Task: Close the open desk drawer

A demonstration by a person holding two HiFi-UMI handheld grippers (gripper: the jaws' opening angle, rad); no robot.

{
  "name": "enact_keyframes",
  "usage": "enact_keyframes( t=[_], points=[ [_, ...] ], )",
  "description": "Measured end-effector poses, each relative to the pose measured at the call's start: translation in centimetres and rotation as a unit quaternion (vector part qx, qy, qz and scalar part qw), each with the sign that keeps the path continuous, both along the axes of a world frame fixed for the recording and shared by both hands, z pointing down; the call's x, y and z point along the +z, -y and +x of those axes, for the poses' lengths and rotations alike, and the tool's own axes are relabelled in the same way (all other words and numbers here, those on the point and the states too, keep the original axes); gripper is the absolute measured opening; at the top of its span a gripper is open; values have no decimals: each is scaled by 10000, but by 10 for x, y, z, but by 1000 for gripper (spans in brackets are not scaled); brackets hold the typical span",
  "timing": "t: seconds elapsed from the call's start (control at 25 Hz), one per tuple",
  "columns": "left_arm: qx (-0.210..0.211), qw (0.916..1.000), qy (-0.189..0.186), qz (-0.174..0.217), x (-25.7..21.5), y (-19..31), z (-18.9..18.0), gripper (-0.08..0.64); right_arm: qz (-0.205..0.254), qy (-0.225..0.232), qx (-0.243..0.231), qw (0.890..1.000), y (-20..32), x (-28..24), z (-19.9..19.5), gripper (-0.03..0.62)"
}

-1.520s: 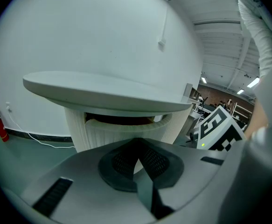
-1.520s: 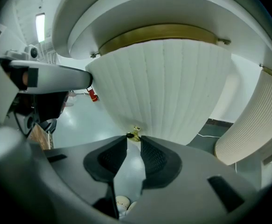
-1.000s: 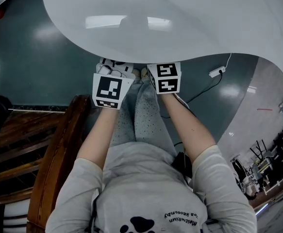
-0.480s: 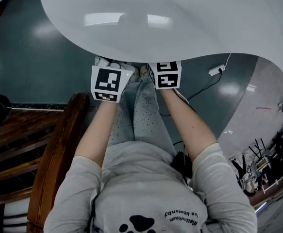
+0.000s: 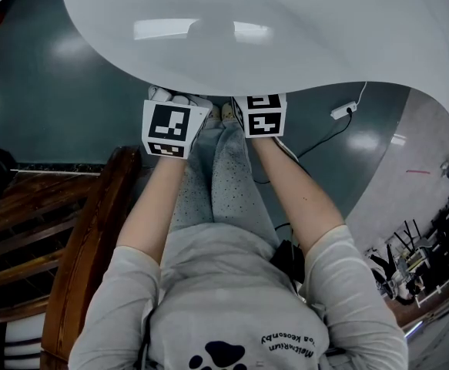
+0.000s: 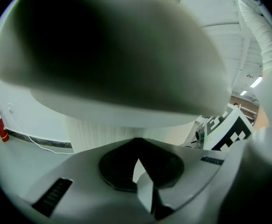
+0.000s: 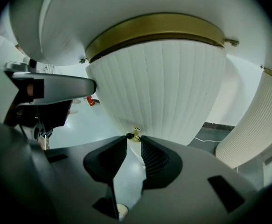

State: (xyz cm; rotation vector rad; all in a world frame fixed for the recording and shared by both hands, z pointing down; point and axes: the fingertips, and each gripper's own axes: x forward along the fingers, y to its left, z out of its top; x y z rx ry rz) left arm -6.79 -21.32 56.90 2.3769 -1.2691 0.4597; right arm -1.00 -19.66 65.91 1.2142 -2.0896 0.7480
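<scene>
In the head view the wide white desk top (image 5: pixel 270 29) fills the upper part, and both grippers reach under its near edge, so only their marker cubes show, left (image 5: pixel 169 128) and right (image 5: pixel 261 114). Seen from the right gripper view, the white ribbed drawer front (image 7: pixel 159 92) with a brass band on top stands close ahead. My right gripper (image 7: pixel 134 138) has its tips closed on the small brass knob (image 7: pixel 135 136) at the front's lower end. In the left gripper view my left gripper (image 6: pixel 138 146) has its dark pads together with nothing between them, facing the ribbed front (image 6: pixel 108 132).
A dark wooden chair (image 5: pixel 85 245) stands at the person's left. On the green floor lie a cable and a power strip (image 5: pixel 343 114). A red fire extinguisher (image 6: pixel 0 122) stands by the wall. A second ribbed white panel (image 7: pixel 252 129) is at the right.
Both marker cubes have crept slightly toward the desk edge in the head view. Nothing else has shifted.
</scene>
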Motion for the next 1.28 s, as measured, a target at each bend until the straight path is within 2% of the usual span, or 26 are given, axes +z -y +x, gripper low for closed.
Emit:
enact_keyframes(
  t=[0.4,0.68,0.84,1.28],
  points=[
    [-19,10000,-12,50,0,1,3,9,23,-48,-104,9999,4,0,0,104],
    [-166,9997,-142,-95,2,-4,1,9,-26,254,60,9997,-6,3,-1,113],
    [-172,9997,-128,-143,2,-8,0,9,126,216,33,9997,-14,-2,1,115],
    [-232,9995,-204,-82,-8,-25,1,9,615,171,455,9969,-27,-35,14,105]
  ],
)
